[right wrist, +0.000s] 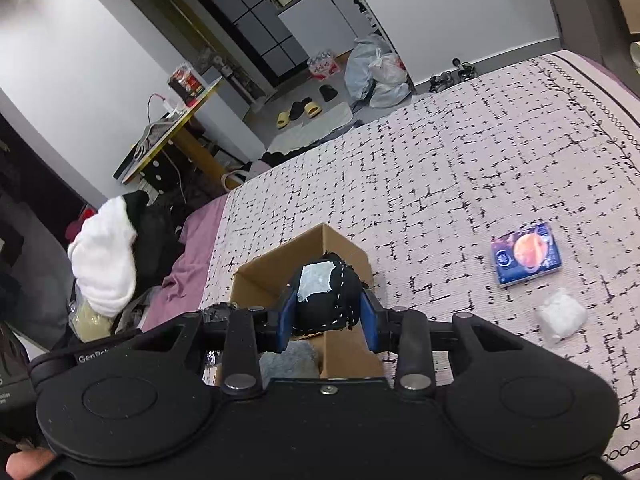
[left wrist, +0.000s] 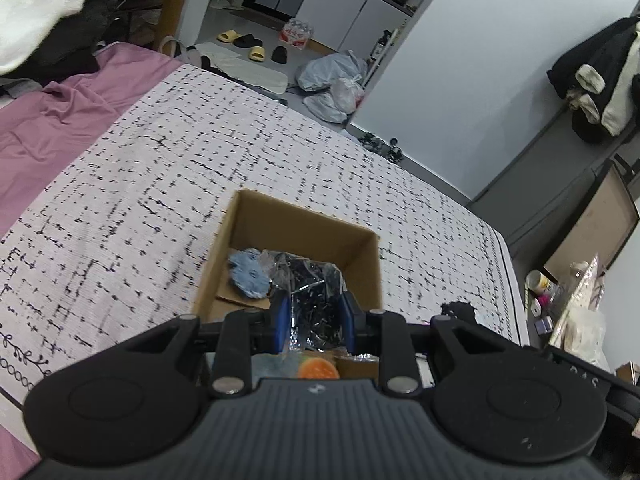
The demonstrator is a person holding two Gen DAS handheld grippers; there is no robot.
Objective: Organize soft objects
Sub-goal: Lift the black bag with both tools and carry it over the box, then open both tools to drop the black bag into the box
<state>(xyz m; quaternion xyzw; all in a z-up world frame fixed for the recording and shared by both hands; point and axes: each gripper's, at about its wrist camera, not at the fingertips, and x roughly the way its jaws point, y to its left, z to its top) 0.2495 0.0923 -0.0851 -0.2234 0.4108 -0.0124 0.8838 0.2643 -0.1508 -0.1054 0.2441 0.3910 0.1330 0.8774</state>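
An open cardboard box [left wrist: 296, 220] stands on the patterned bedspread [left wrist: 200, 152]. My left gripper [left wrist: 316, 320] hovers over it, shut on a crinkly clear-wrapped dark bundle [left wrist: 316, 292]. Inside the box lie a blue fuzzy piece [left wrist: 248, 272] and something orange [left wrist: 318, 370]. In the right wrist view my right gripper [right wrist: 328, 314] is shut on a black soft ball [right wrist: 324, 296] with a white patch and white stitching, held above the same box [right wrist: 344, 250]. A grey soft piece [right wrist: 288, 360] shows in the box below it.
On the bedspread to the right lie a blue pack with an orange planet [right wrist: 526, 256] and a white wrapped soft lump [right wrist: 560, 316]. A mauve sheet [left wrist: 60, 120] and a pile of white and dark clothes [right wrist: 108, 256] are at the left. Beyond the bed's far edge lie slippers [left wrist: 256, 54] and plastic bags [left wrist: 336, 84].
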